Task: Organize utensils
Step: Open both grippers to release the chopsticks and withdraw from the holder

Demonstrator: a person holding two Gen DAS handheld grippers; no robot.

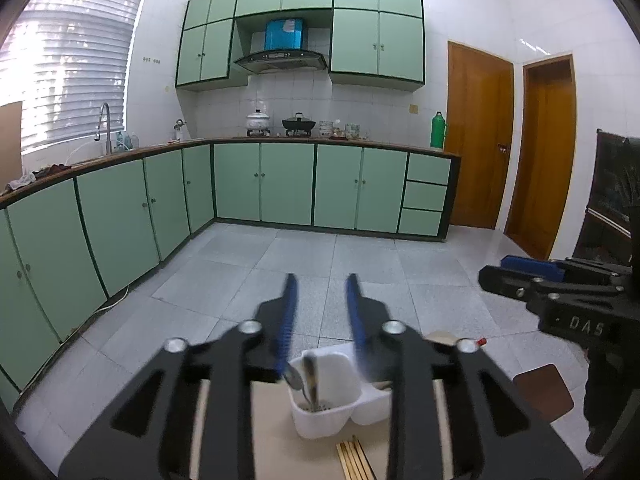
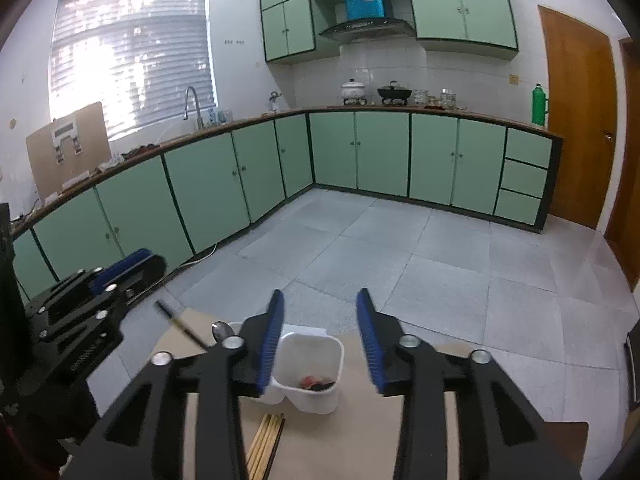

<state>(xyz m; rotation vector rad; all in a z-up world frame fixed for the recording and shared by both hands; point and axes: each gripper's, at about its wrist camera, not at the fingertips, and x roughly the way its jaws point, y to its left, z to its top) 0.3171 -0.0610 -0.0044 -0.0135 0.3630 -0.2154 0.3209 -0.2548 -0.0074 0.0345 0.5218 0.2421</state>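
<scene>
A: Utensil holder, white, sits on a tan table in a green-cabinet kitchen, chopsticks just beside it.
B: Left gripper and right gripper both spread, holding nothing.

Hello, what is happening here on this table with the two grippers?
A person holds two grippers over a table to sort utensils. The left gripper and the right gripper are both open and hold nothing. Below them stands a white two-compartment holder: one side has a spoon and other utensils standing in it, the other something red and dark at its bottom. Chopsticks lie in front of it.
</scene>
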